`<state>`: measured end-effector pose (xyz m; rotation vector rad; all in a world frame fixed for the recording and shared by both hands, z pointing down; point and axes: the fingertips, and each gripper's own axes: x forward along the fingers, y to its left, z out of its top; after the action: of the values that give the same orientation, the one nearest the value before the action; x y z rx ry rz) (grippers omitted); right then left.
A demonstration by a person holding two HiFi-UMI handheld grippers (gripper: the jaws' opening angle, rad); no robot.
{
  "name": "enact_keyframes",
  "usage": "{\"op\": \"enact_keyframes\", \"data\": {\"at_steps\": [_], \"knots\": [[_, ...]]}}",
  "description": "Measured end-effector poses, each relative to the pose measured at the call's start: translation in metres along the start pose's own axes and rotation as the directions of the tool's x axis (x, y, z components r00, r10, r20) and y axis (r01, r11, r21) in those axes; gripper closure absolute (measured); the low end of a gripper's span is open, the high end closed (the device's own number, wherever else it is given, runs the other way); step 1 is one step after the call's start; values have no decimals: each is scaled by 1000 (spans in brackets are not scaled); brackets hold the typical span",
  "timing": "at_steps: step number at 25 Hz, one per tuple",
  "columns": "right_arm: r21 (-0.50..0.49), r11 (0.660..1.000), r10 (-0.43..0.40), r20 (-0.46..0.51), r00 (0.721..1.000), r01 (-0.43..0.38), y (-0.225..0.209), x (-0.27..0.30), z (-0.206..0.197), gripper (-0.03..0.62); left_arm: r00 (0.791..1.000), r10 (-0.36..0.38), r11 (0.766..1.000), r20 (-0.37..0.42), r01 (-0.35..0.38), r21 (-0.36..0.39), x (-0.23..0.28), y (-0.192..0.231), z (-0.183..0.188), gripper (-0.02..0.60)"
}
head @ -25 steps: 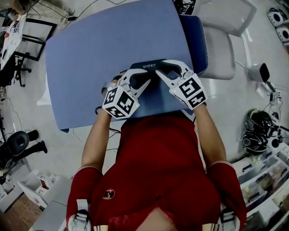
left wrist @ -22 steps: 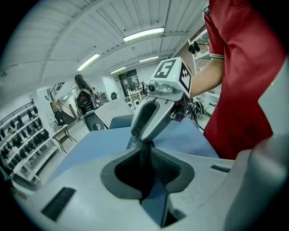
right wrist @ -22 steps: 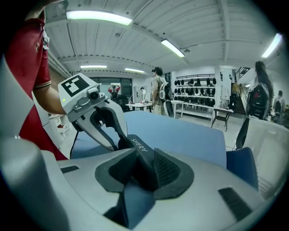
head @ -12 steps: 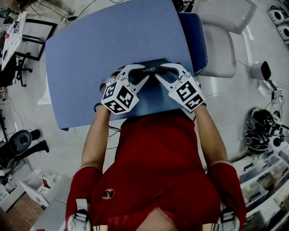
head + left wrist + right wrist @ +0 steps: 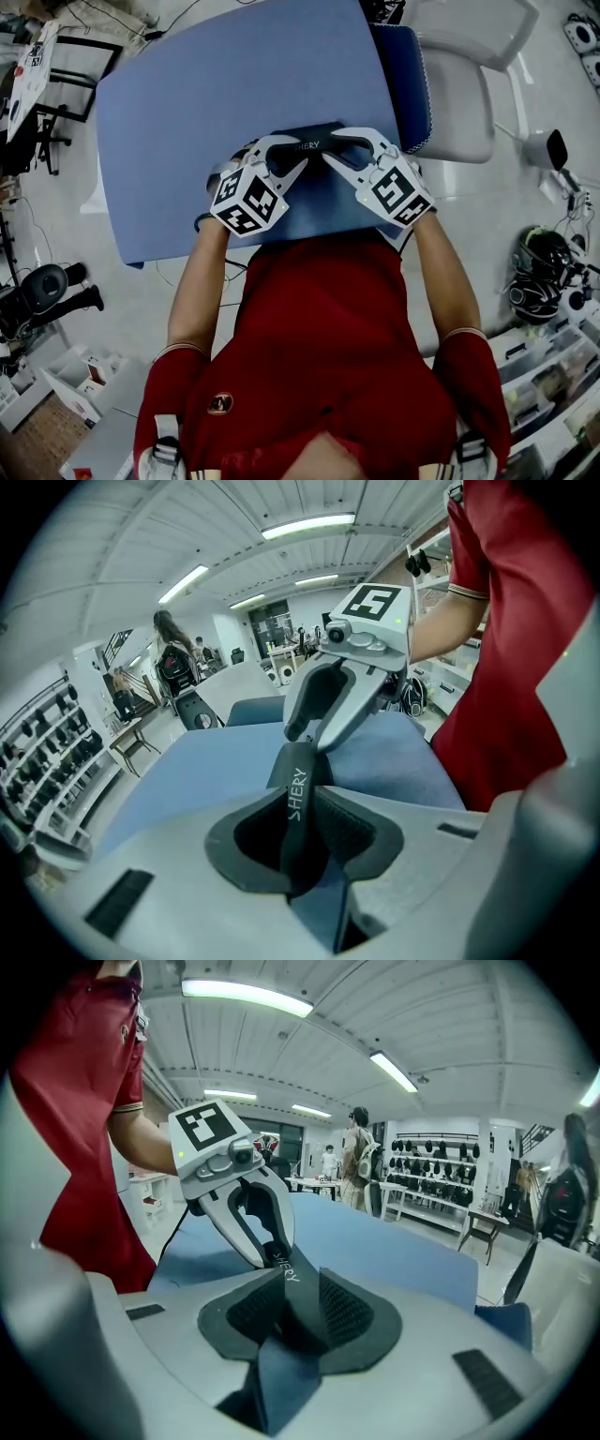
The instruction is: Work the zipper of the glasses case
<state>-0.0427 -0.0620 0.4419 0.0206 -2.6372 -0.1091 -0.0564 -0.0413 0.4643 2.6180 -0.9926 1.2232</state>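
so not much moves in this last second, but the small stuff matters

The glasses case is held between the two claws over the near edge of the blue table, right in front of the person's red shirt. It looks lifted just clear of the table, though I can't swear to that. Compared with a second ago it sits a touch lower in the head view. The left claw now covers the first letter of the name printed on it, where the whole word shows before.

The left claw is clamped on one end of the case, pads squeezing its thin edge, and that grip looks the same as it was. The right claw has just been closing its jaws a little. The other end of the case is between them and the pads look pressed on both sides, so it's a wide hold and not an empty claw. Its marker cube is also tipped a bit differently than before.

My read is that this is settling the grip, not zipping yet. I can't spot the zipper pull in any view, so I can't tell if the zipper is open or shut. One claw probably has to let go to reach it
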Motion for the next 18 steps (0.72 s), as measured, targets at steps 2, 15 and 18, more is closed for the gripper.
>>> {"op": "enact_keyframes", "data": {"at_steps": [2,15,18], "knots": [[-18,1000,25,6,1000,-25,-10,-6,1,482,1000,1,1000,-5,-1,-8,0,-1,0,509],[-311,905,224,-231,947,-290,-76,-5,-30,519,1000,7,998,-26,-9,-68,0,7,1,509],[-388,835,288,-299,910,-391,-79,2,-41,519,999,10,998,-33,-13,-65,3,8,1,509]]}}
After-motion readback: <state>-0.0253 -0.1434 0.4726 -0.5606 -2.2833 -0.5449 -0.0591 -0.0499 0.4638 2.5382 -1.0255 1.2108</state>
